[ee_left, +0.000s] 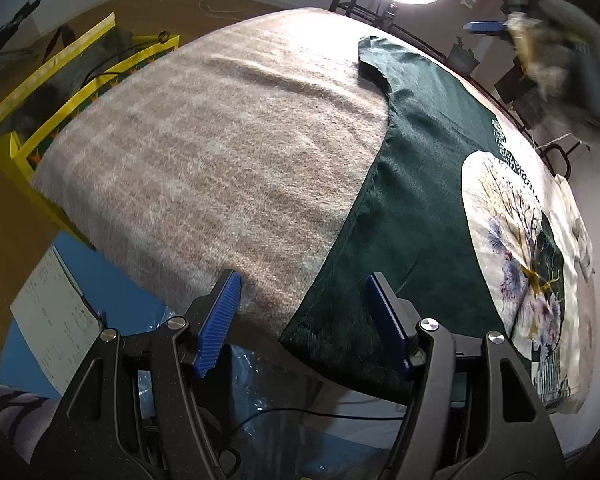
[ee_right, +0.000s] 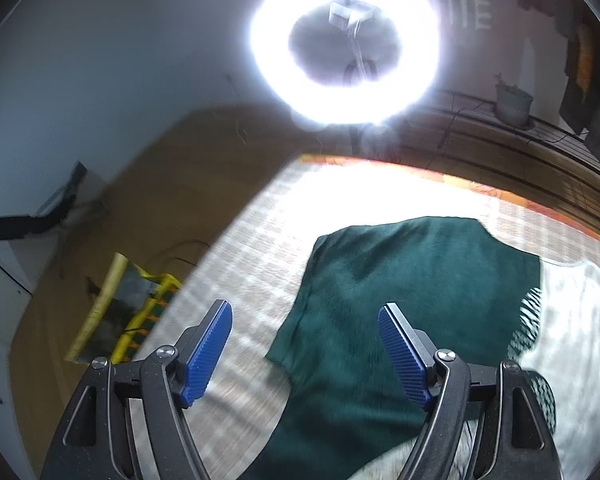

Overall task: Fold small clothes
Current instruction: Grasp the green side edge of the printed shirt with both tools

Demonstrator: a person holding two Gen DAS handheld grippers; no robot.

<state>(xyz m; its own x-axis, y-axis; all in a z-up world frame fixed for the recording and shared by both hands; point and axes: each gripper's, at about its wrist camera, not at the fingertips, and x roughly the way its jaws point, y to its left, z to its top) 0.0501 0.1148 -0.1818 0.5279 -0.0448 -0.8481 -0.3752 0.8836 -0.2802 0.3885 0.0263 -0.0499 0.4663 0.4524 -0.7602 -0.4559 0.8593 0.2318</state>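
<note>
A dark green T-shirt (ee_left: 416,196) with a white round tree print (ee_left: 512,248) lies flat on a table covered with a beige plaid blanket (ee_left: 220,152). My left gripper (ee_left: 304,320) is open and empty, low at the table's near edge, over the shirt's bottom hem corner. My right gripper (ee_right: 306,356) is open and empty, raised above the shirt (ee_right: 412,288), near its sleeve. In the left wrist view the right gripper shows blurred at the top right (ee_left: 540,40).
A bright ring light (ee_right: 344,40) stands behind the table. A yellow-edged box (ee_left: 72,84) sits on the floor at the left. A white garment (ee_left: 576,224) lies under the shirt at the right. A paper sheet (ee_left: 56,320) and cables lie below the table edge.
</note>
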